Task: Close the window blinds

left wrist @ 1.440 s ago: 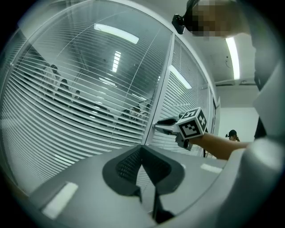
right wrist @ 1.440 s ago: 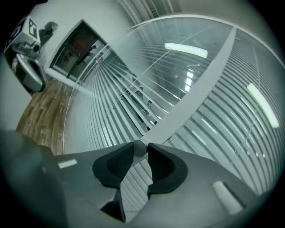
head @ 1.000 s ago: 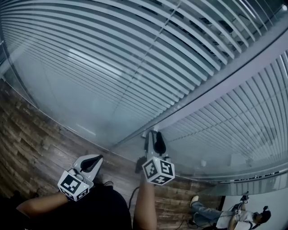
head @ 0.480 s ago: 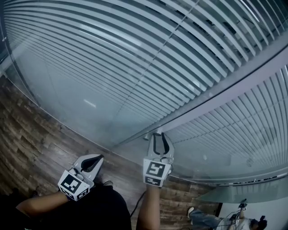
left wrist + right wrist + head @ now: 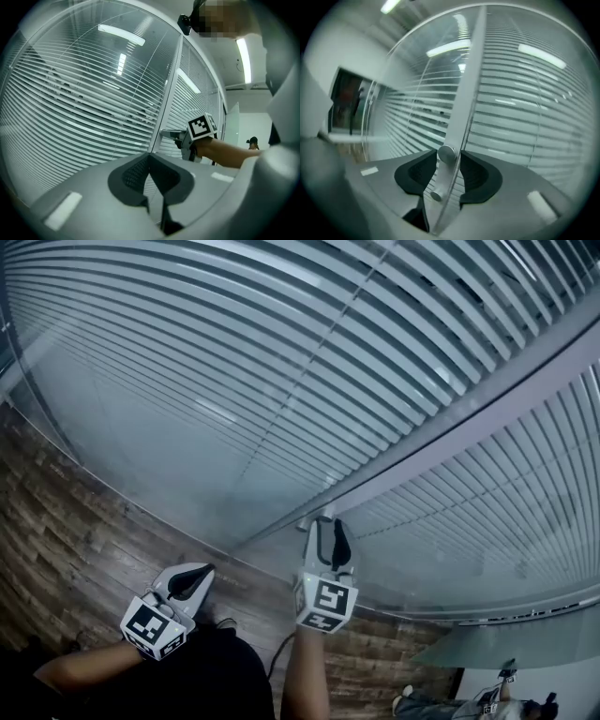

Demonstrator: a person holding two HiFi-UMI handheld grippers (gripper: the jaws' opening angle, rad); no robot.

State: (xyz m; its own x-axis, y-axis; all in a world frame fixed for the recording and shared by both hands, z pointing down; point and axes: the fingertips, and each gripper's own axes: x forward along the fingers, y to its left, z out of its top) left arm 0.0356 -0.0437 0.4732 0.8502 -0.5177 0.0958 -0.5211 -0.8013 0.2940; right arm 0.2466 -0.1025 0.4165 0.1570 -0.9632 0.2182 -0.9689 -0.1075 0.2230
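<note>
Slatted window blinds [image 5: 281,362] hang behind glass on both sides of a grey mullion [image 5: 450,432]. A round metal knob [image 5: 446,153] sticks out of the mullion low down, with a smaller stud [image 5: 436,195] below it. My right gripper [image 5: 446,159] reaches level to the mullion [image 5: 464,93] with the knob between its pads. Its jaws have just been opening, and a thin gap shows beside the knob. The head view has this gripper [image 5: 326,526] at the mullion's foot. My left gripper [image 5: 197,573] hangs back to the left, shut and empty, its pads [image 5: 140,171] meeting.
Wood-plank floor [image 5: 56,512] runs along the foot of the glass wall. A person [image 5: 506,704] sits on the floor at the far lower right. The left gripper view shows my right gripper [image 5: 180,138] and forearm [image 5: 225,152] stretched toward the mullion [image 5: 166,93].
The right gripper has rolled about its own axis at the knob, so its marker cube shows a different face. The left gripper has not moved.
</note>
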